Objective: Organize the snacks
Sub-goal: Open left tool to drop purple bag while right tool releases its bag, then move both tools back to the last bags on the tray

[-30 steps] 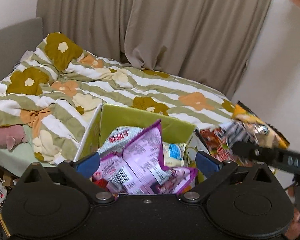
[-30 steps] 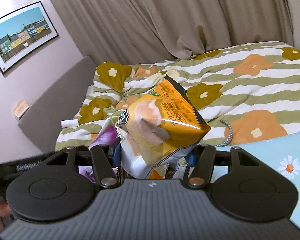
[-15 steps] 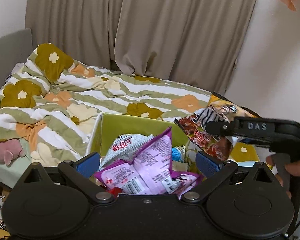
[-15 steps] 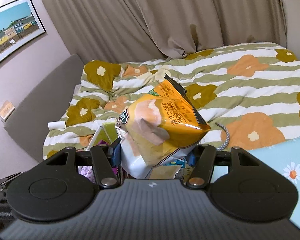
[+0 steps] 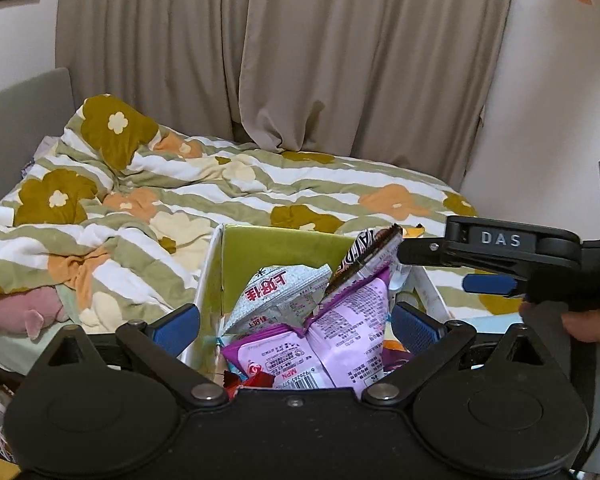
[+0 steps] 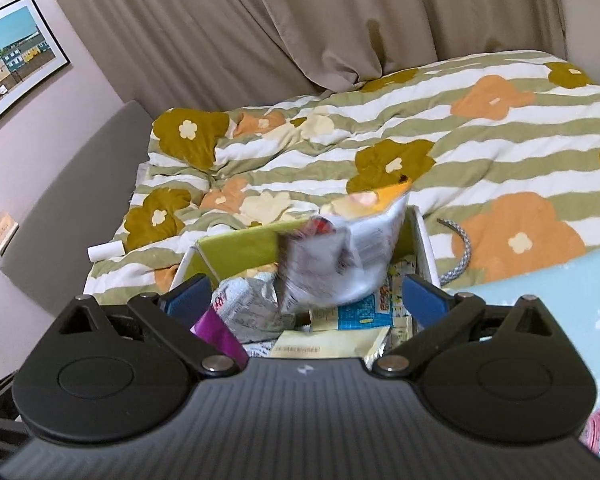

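Note:
A white box with a green inner wall [image 5: 280, 248] [image 6: 236, 252] stands on the bed, full of snack packets. My right gripper [image 6: 306, 296] hangs over it, jaws opening, pads off the yellow chip bag [image 6: 340, 256]. The bag is blurred as it drops free into the box. In the left wrist view it shows as a dark-edged bag [image 5: 364, 256] just left of the right gripper [image 5: 432, 264]. My left gripper [image 5: 296, 326] stands open above a purple packet [image 5: 340, 344] and a grey-white packet [image 5: 276, 292], its pads touching neither.
A striped floral duvet [image 5: 220, 192] covers the bed behind the box, with beige curtains [image 5: 340, 60] beyond. A pink plush toy [image 5: 16, 312] lies at the left. A grey cable [image 6: 460, 256] and a light blue daisy cloth [image 6: 540, 280] lie right of the box.
My right gripper moved over the box, opened its jaws and let go of the yellow chip bag, which now falls into the box. The left gripper stayed about where it was.

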`<state>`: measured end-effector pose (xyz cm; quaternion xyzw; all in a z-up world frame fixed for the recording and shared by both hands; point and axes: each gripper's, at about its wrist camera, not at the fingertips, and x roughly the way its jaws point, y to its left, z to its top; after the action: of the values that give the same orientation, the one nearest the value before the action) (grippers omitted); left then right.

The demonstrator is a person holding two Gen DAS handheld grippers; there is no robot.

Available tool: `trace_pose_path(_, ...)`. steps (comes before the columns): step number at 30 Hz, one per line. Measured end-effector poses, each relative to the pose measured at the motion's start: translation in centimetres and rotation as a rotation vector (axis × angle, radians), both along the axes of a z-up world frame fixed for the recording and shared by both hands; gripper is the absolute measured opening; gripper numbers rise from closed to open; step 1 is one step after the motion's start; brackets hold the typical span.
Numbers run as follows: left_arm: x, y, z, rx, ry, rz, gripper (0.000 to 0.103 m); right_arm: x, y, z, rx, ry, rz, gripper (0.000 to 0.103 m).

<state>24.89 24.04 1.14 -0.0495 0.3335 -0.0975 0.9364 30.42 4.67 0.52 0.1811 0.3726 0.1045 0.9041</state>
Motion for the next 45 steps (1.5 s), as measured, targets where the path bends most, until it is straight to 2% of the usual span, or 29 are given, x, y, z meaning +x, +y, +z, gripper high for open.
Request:
trace_pose_path(13,-1.2,-0.3,1.1,0.004,-0.037,-0.018,0.103,-3.9,-1.0,2.2,-0.016,-0.068,-0.013,0.103)
trace_pose_path(24,-3.4,-3.7,3.1,0.034,-0.101,-0.004,0.103,-8.4,-4.5,5.1,-0.052,-0.151,-0.035,0.103)
trace_pose_path(29,-4.7,-7.5,3.5,0.023,-0.105,0.014,0.103,-10.1,-8.3,6.2,-0.077,-0.18,-0.031,0.103)
trace_pose_path(37,-6.4,-16.9,3.5,0.017,-0.093,-0.014,0.103,-12.7,-18.1,7.2,-0.119,-0.202,-0.045,0.103)
trace_pose_path(45,-7.3,-24.3,0.8,0.027,-0.015,0.004,0.103,-13.7,-27.7,5.3,-0.165,-0.188,-0.06,0.103)
